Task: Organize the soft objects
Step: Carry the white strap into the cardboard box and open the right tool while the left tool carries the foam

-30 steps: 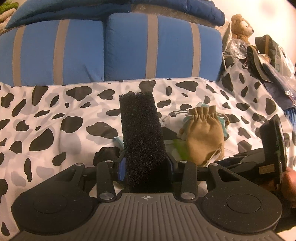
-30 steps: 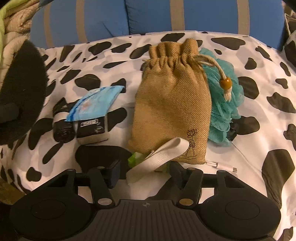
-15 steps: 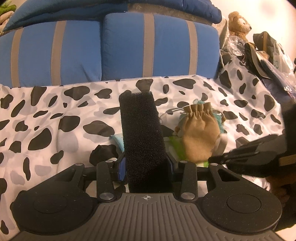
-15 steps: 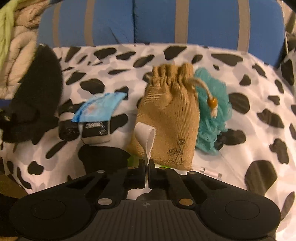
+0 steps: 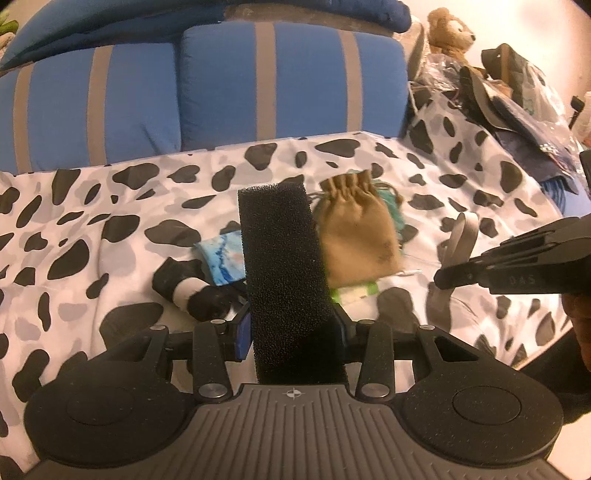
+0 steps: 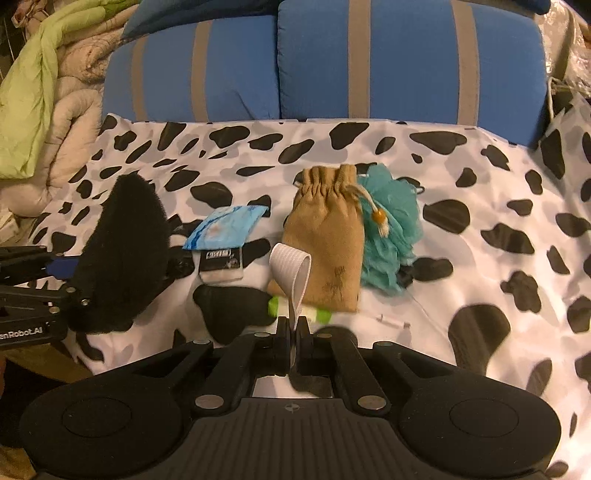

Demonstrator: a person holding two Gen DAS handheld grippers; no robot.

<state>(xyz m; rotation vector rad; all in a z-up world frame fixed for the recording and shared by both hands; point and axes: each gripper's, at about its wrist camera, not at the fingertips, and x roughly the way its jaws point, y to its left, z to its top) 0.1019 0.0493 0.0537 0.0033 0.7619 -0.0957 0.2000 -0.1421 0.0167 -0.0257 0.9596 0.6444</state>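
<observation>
My left gripper [image 5: 291, 325] is shut on a tall black foam sponge [image 5: 280, 266], which stands upright between its fingers. My right gripper [image 6: 293, 332] is shut on a white strap loop [image 6: 293, 269] and holds it above the cow-print sheet [image 6: 480, 206]. In the left wrist view the right gripper [image 5: 454, 275] comes in from the right with the strap [image 5: 461, 236] curling above it. On the sheet lie a tan drawstring pouch [image 6: 328, 236], a teal mesh loofah [image 6: 391, 229] partly behind it, a blue packet [image 6: 225, 229] and a green-and-white item [image 6: 317, 314] partly under the pouch.
Blue cushions with grey stripes [image 5: 288, 85] line the back. A rolled black-and-white sock [image 5: 184, 291] lies by the packet. A teddy bear [image 5: 448, 33] and piled bags [image 5: 517, 96] crowd the right; green and beige quilts [image 6: 40, 92] are heaped at the left.
The right gripper closed on the white strap and lifted it off the sheet, back from the pouch. The left gripper drew back with the sponge still in it.
</observation>
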